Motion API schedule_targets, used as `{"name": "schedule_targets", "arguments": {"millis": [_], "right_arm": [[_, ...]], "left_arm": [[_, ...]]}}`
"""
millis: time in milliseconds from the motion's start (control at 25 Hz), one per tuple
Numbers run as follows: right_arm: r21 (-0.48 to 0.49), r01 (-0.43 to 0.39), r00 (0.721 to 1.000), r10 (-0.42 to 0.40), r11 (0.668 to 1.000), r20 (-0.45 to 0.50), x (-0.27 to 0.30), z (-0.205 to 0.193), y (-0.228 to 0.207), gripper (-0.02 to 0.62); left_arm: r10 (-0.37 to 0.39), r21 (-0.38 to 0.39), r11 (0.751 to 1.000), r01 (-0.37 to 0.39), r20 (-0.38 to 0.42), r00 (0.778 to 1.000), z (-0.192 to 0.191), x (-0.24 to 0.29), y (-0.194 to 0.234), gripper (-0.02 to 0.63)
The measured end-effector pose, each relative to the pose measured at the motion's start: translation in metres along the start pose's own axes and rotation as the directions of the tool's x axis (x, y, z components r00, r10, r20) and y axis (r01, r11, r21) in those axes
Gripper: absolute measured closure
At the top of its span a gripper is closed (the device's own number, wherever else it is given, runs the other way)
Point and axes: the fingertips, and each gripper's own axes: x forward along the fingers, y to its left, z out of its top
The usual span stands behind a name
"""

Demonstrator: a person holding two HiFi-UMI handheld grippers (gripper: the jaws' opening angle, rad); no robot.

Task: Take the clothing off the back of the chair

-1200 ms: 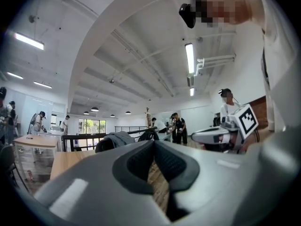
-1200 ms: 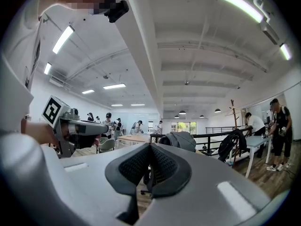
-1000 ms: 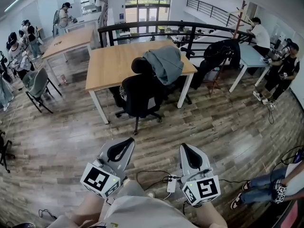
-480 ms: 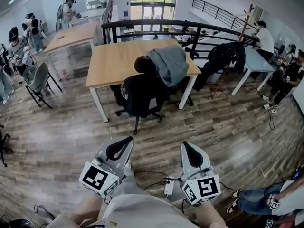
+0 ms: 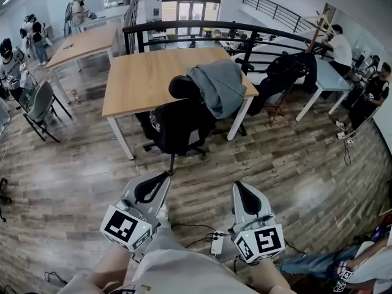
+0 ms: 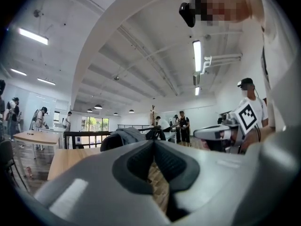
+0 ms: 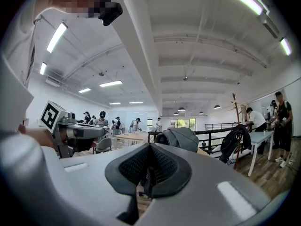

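Room: open office with a wood-plank floor (image 5: 294, 164), a long wooden table (image 5: 147, 72) and a black railing (image 5: 184, 24) behind it.
Grippers: we hold the left gripper (image 5: 165, 176) and the right gripper (image 5: 239, 187) side by side, pointing level. Each has its jaws pressed together with nothing between them.
Clothing: a grey jacket (image 5: 217, 87) hangs over the backrest of a black office chair (image 5: 177, 127). It is well ahead of both grippers and beyond their jaw tips, closer to the right gripper's line than to the left's.
Chair: pushed up to the near edge of the table, its back turned toward us.
Look of the jacket: soft and bunched, draped in loose folds. Most of it falls on the right side of the backrest, and the chair's dark headrest shows bare on the left.
Done so far: nothing, as we judge it. The jacket lies untouched on the chair.
Left to do: close the gap to the chair, open a gripper, take hold of a fold and lift the jacket clear of the backrest.
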Motion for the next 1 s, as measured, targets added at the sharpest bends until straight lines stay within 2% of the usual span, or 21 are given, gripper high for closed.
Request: {"name": "schedule_targets", "arguments": {"millis": [280, 600, 1000], "right_arm": [[0.007, 0.027, 0.999, -0.027, 1.0, -0.016, 0.078, 0.0, -0.007, 0.595], [0.027, 0.068, 0.997, -0.067, 0.997, -0.039, 0.188, 0.013, -0.012, 0.595], [0.039, 0.162, 0.986, -0.16, 0.986, -0.041, 0.302, 0.033, -0.029, 0.594]], "left_arm": [[-0.029, -0.007, 1.0, 0.029, -0.008, 1.0, -0.007, 0.044, 0.069, 0.606], [-0.075, -0.015, 0.997, 0.075, -0.021, 0.997, -0.002, 0.1, 0.173, 0.606], [-0.168, -0.011, 0.986, 0.167, -0.015, 0.986, 0.007, 0.176, 0.276, 0.606]]}}
